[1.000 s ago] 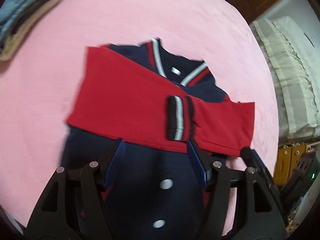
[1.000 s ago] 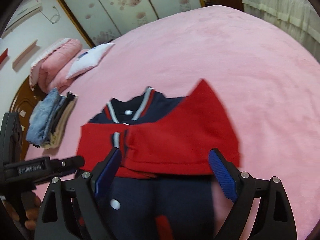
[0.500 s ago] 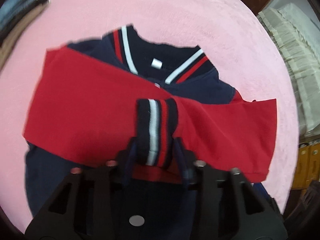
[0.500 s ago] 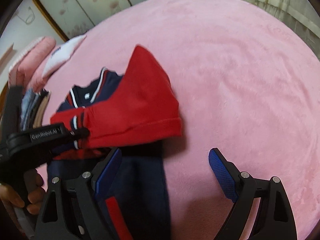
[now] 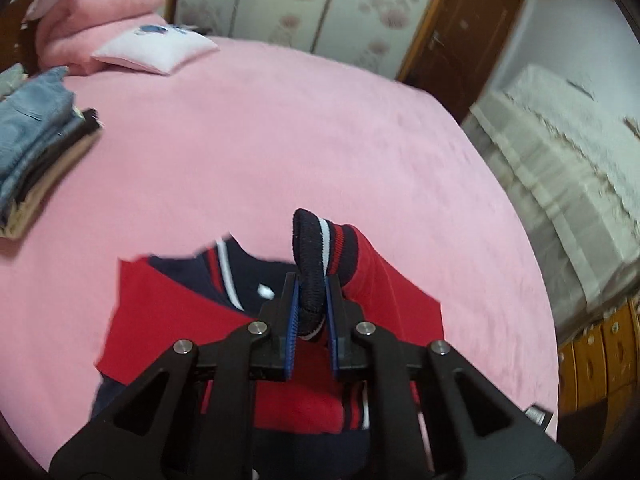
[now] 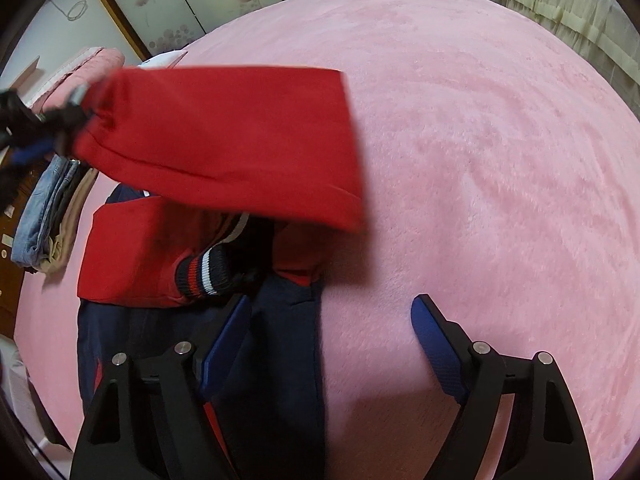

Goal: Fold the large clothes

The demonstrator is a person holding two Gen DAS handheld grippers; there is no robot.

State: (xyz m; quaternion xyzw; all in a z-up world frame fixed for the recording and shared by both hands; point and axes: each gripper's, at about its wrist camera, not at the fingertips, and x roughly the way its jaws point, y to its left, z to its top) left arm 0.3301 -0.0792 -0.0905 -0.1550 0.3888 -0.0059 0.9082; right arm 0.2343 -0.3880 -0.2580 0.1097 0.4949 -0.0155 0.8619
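Note:
A navy varsity jacket (image 6: 276, 360) with red sleeves lies on the pink bed (image 6: 480, 160). My left gripper (image 5: 312, 304) is shut on the striped cuff (image 5: 316, 248) of the right-hand red sleeve (image 5: 384, 296) and holds it lifted off the jacket. In the right wrist view that sleeve (image 6: 240, 136) hangs in the air, with the left gripper (image 6: 60, 116) blurred at its far left end. The other sleeve (image 6: 136, 256) lies folded across the chest, its cuff (image 6: 204, 268) toward the middle. My right gripper (image 6: 332, 344) is open and empty, low over the jacket's right edge.
A stack of folded jeans and clothes (image 5: 36, 152) lies at the bed's left side. A white pillow (image 5: 156, 50) and pink bedding (image 5: 92, 8) sit at the head. A cream-covered sofa (image 5: 560, 168) and a wooden cabinet (image 5: 596, 364) stand to the right.
My left gripper has shut on the sleeve cuff and raised it, so the red sleeve has come up off the jacket. My right gripper has stayed open.

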